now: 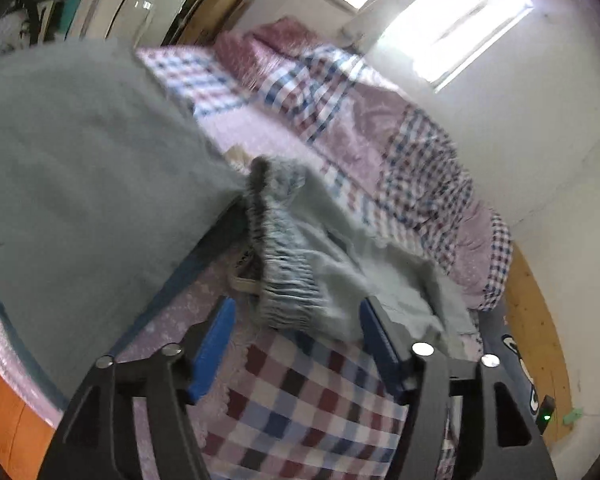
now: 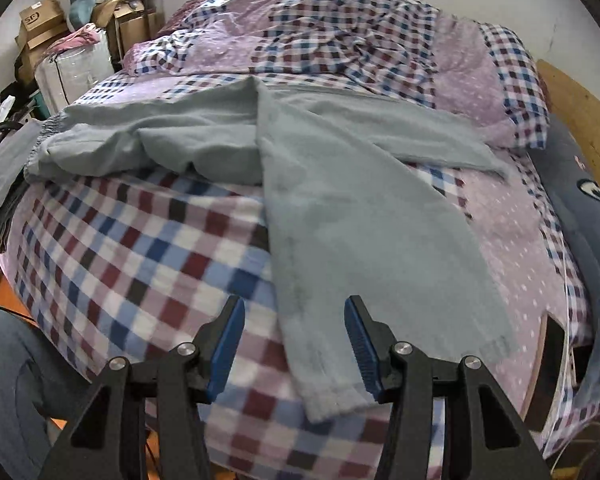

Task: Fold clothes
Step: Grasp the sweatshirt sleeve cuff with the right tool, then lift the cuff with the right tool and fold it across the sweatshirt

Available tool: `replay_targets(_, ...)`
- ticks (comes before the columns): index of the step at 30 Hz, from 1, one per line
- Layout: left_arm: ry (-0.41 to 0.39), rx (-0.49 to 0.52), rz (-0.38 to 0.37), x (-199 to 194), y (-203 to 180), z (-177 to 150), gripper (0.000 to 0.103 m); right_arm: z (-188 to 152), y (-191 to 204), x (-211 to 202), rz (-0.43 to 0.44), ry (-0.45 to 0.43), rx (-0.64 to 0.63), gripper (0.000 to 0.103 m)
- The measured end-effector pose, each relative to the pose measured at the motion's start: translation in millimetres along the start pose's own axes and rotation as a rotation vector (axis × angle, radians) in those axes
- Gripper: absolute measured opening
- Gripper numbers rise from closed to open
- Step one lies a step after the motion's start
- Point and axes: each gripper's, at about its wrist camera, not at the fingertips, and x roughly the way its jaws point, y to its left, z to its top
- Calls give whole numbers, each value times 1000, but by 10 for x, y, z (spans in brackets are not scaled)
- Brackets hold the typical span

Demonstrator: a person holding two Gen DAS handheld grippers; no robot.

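One pair of grey-green pants [image 2: 340,200] lies spread on the bed [image 2: 140,248], waistband [image 2: 40,136] off to the left, legs splayed toward the right, and the near leg runs long down to the right tool [image 2: 295,344], hem between its spread blue pads, nothing pinched. Left tool [image 1: 296,344] is wide open too, with the bunched elastic waistband between its fingers, not gripped. Cardboard boxes [image 2: 40,20] are stacked in the corner, contents not visible
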Motion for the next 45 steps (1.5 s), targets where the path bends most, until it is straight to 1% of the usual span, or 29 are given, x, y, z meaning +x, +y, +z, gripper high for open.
replay_targets(2, -25, 25, -47, -38, -225, -41, 83, -90, -33, -5, -5, 7, -1, 55)
replay_targets(4, -49, 51, -95, -66, -460, -81, 84, -187, -55, -14, -12, 12, -12, 55)
replay_targets(8, -60, 157, -186, 263, -1187, -234, 85, -356, -99, 21, -29, 38, -33, 55)
replay_targets(9, -56, 180, -197, 358, -1325, -264, 85, -391, -111, 48, -31, 49, -37, 55)
replay_targets(11, -17, 233, -218, 661, -1652, -381, 86, -451, -115, 103, -45, 72, -46, 55)
replay_targets(15, 60, 293, -272, 1261, -2153, -586, 86, -497, -22, 245, -70, 111, -116, 53)
replay_targets(16, 66, 317, -277, 1413, -2271, -625, 86, -500, 10, 291, -76, 119, -137, 53)
replay_targets(19, 42, 389, -261, 1849, -2424, -679, 86, -506, 126, 470, -101, 162, -214, 53)
replay_targets(20, 41, 393, -240, 1983, -2431, -679, 86, -511, 166, 539, -120, 180, -249, 53)
replay_targets(22, 85, 333, -215, 2247, -2353, -668, 86, -520, 207, 640, -129, 203, -297, 53)
replay_targets(23, 108, 295, -215, 2344, -2310, -659, 86, -508, 200, 660, -121, 203, -303, 50)
replay_targets(24, 123, 265, -211, 2418, -2278, -652, 86, -491, 181, 672, -115, 206, -302, 46)
replay_targets(25, 129, 245, -202, 2476, -2256, -645, 86, -475, 150, 681, -112, 210, -296, 34)
replay_targets(27, 133, 220, -190, 2563, -2222, -637, 86, -432, 67, 683, -105, 218, -280, 28)
replay_targets(28, 130, 216, -190, 2590, -2212, -639, 86, -411, 40, 671, -106, 220, -278, 22)
replay_targets(30, 134, 204, -185, 2663, -2196, -643, 86, -346, -19, 627, -120, 218, -279, 20)
replay_targets(35, 149, 163, -176, 2784, -2169, -643, 86, 13, -197, 336, -234, 162, -305, 18)
replay_targets(38, 147, 142, -189, 2801, -2152, -627, 86, 338, -387, 196, -322, 121, -322, 18)
replay_targets(40, 149, 133, -199, 2808, -2127, -619, 86, 661, -554, 164, -388, 94, -340, 18)
replay_targets(45, 150, 114, -220, 2803, -2082, -593, 86, 1459, -917, 288, -520, 57, -376, 18)
